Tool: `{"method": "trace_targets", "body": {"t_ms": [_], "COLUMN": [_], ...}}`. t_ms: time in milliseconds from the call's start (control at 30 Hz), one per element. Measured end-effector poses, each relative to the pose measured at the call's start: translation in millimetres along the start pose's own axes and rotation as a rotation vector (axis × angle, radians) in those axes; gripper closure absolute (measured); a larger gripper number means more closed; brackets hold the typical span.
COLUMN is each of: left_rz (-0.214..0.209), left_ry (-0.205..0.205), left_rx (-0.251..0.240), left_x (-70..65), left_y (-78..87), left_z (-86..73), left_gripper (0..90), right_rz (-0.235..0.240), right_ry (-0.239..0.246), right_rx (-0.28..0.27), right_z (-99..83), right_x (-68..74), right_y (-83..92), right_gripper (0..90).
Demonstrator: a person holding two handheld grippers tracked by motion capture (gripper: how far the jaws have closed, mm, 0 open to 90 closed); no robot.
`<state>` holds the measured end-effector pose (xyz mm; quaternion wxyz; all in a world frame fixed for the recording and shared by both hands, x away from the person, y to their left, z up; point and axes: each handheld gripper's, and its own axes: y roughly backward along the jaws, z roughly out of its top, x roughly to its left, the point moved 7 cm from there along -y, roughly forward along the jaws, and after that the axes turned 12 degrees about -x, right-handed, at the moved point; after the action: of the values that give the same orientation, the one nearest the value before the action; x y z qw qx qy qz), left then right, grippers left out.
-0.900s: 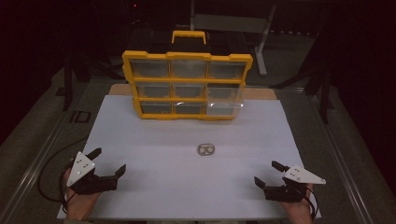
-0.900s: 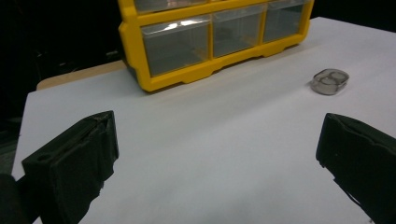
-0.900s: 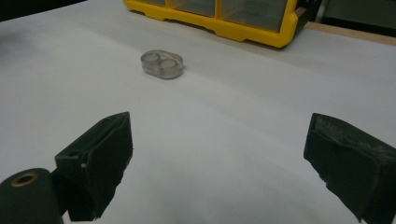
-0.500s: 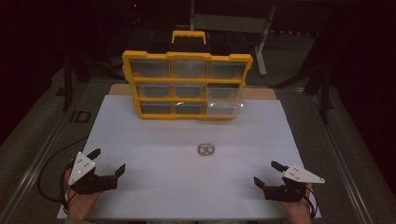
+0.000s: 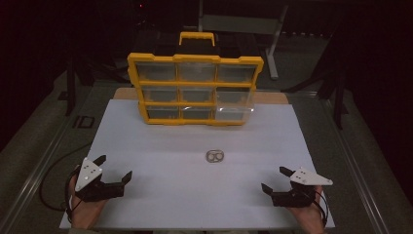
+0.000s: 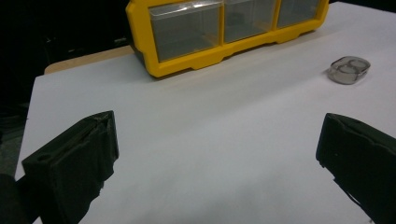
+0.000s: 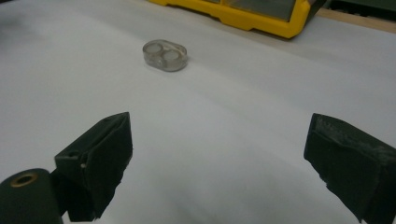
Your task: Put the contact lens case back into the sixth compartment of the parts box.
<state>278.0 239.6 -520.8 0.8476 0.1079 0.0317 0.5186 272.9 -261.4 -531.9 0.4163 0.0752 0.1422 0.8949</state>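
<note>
A small clear oval piece with two round discs inside (image 5: 215, 156) lies on the white table top, in front of a yellow organizer box (image 5: 195, 87) with clear drawers. My left gripper (image 5: 114, 168) rests near the front left corner, jaws wide open and empty. My right gripper (image 5: 275, 180) rests near the front right corner, also open with nothing between its jaws. From the left gripper view the oval piece (image 6: 349, 70) lies far right and the box (image 6: 219, 32) ahead. In the right gripper view the oval piece (image 7: 166, 55) lies ahead, left of centre.
The white board (image 5: 160, 146) covers most of the table, with a wooden strip behind the box. A black cable (image 5: 46, 180) trails off the left edge. Dark stands and metal legs rise behind the table.
</note>
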Motion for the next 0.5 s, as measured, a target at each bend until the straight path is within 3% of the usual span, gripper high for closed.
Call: {"method": "trace_targets", "body": {"t_ms": [500], "left_rz": [0.003], "left_ry": [-0.005], "left_rx": [0.012], "left_x": [-0.2], "left_y": [-1.8], "left_z": [-1.2], "left_gripper": [0.0], "right_rz": [-0.003], "right_ry": [0.009], "right_rx": [0.091], "right_z": [5.3], "right_x": [-2.0], "right_y": [-11.4], "right_gripper": [7.9]}}
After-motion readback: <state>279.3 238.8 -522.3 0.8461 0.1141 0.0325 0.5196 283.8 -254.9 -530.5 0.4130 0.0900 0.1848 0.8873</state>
